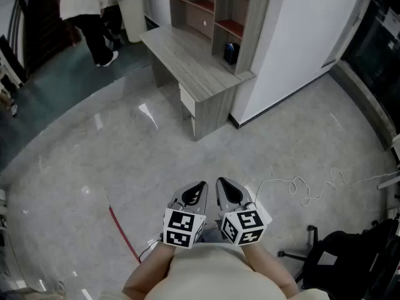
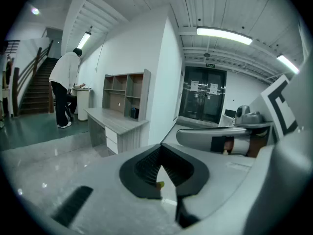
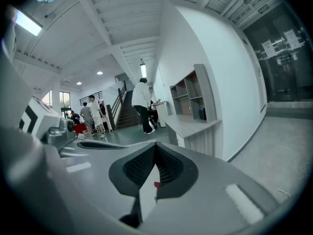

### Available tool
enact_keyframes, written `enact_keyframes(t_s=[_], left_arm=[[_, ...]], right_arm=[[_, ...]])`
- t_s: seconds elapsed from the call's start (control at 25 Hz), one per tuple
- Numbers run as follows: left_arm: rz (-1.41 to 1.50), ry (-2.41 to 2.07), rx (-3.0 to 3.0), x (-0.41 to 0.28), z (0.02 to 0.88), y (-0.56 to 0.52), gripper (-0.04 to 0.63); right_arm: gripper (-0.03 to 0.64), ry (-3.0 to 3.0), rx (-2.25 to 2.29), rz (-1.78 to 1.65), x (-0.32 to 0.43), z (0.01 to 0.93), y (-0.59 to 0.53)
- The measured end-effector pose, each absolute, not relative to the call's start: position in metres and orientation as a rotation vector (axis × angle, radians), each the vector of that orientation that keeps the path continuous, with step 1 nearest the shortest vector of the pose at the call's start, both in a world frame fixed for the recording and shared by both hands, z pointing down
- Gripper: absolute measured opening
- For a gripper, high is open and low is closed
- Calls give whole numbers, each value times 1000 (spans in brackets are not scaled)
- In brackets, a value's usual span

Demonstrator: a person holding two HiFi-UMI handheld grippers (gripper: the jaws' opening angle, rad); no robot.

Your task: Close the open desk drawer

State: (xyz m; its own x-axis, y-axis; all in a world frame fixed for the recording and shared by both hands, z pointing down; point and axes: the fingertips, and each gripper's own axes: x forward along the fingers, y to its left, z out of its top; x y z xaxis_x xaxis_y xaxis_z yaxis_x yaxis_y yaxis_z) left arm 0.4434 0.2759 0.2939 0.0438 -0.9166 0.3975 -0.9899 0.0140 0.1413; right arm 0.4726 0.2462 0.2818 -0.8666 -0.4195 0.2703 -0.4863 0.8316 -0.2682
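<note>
A grey wood desk [image 1: 187,55] with a shelf unit [image 1: 215,11] stands against the white wall, well ahead of me. On its near pedestal, a white drawer [image 1: 186,99] sticks out a little. Both grippers are held side by side low in the head view, far from the desk. My left gripper [image 1: 199,187] is shut with nothing in it, and so is my right gripper [image 1: 224,185]. In the left gripper view the desk [image 2: 117,122] lies beyond the closed jaw tips [image 2: 161,149]. The right gripper view shows the desk [image 3: 193,126] to the right of its tips [image 3: 155,147].
A person in a white top [image 1: 87,11] stands by a white bin [image 1: 132,11] behind the desk. A white cable [image 1: 300,189] and a red cable [image 1: 125,233] lie on the glossy floor. A black chair [image 1: 347,255] is at the lower right. More people stand near stairs [image 3: 93,114].
</note>
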Motion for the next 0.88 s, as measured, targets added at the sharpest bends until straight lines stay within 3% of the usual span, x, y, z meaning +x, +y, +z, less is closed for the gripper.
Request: enact_keyframes(t_s=[0.88], left_arm=[[220,-1960,1906,424,299,320,8]], right_arm=[[5,-2817,592,475,459,291,303]])
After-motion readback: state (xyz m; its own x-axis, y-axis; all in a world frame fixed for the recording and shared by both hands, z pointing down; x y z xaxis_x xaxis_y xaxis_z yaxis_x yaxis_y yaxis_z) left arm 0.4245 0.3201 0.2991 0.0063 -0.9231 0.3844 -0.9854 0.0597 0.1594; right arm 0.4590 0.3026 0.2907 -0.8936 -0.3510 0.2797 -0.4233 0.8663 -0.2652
